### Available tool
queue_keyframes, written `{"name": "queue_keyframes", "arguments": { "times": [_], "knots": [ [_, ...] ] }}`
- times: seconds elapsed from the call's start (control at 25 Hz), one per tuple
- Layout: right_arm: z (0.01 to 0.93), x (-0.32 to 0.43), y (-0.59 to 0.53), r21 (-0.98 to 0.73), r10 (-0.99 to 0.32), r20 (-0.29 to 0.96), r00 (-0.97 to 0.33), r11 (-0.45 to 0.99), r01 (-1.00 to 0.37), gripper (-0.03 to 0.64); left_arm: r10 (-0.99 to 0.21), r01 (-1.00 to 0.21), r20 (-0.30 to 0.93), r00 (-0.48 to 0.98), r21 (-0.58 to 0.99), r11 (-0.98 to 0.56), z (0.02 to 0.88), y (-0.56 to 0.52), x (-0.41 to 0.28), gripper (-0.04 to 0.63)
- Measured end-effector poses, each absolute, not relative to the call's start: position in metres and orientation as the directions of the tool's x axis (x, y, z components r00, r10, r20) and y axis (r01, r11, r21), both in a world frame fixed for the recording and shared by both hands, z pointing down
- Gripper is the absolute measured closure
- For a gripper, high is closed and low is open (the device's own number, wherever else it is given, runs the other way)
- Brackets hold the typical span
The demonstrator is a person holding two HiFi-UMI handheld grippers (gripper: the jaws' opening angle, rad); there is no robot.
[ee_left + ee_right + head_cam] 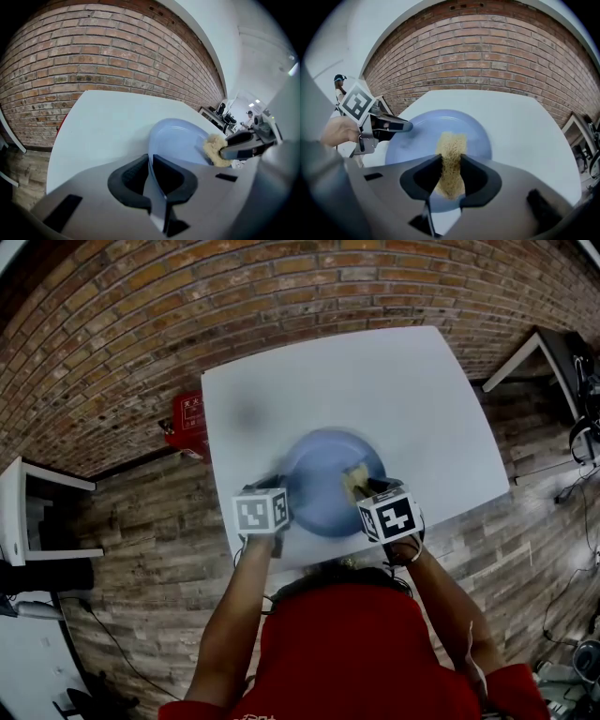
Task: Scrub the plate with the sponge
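Note:
A round blue plate point(323, 474) lies near the front edge of the white table point(375, 390). My left gripper point(279, 489) is at the plate's left rim. In the left gripper view its jaws point(151, 164) are shut on the plate's rim point(178, 140). My right gripper point(366, 488) is over the plate's right side, shut on a yellow-tan sponge point(354, 478). In the right gripper view the sponge point(451, 157) sticks out between the jaws and rests on the plate point(417, 138). The left gripper point(389, 125) shows at that plate's far left rim.
The table point(520, 126) stands against a brick wall point(234, 296). A red box point(187, 423) sits on the floor by the table's left side. A white shelf point(28, 512) is further left and a desk point(548, 352) is at the right.

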State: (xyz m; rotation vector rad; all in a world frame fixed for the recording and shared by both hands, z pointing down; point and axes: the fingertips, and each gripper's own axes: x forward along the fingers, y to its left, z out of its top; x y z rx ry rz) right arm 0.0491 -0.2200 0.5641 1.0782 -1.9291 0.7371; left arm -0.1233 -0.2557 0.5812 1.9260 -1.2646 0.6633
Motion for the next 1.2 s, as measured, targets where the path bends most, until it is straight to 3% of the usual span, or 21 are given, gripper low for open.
{"name": "queue_keyframes", "arguments": {
  "times": [0.28, 0.48, 1.2],
  "knots": [
    [0.556, -0.028, -0.189, -0.194, -0.327, 0.823, -0.464, 0.607, -0.771, 0.497, -0.553, -0.926, 0.743, 0.378, 0.287, -0.247, 0.581, -0.256, -0.124, 0.555],
    [0.564, -0.048, -0.177, -0.223, -0.269, 0.829, -0.491, 0.644, -0.731, 0.497, -0.553, -0.928, 0.745, 0.373, 0.287, -0.238, 0.581, -0.255, -0.123, 0.555],
    [0.574, 0.042, -0.193, -0.146, -0.334, 0.866, -0.373, 0.544, -0.826, 0.497, -0.558, -0.931, 0.746, 0.364, 0.269, -0.248, 0.583, -0.256, -0.124, 0.555]
  ]
}}
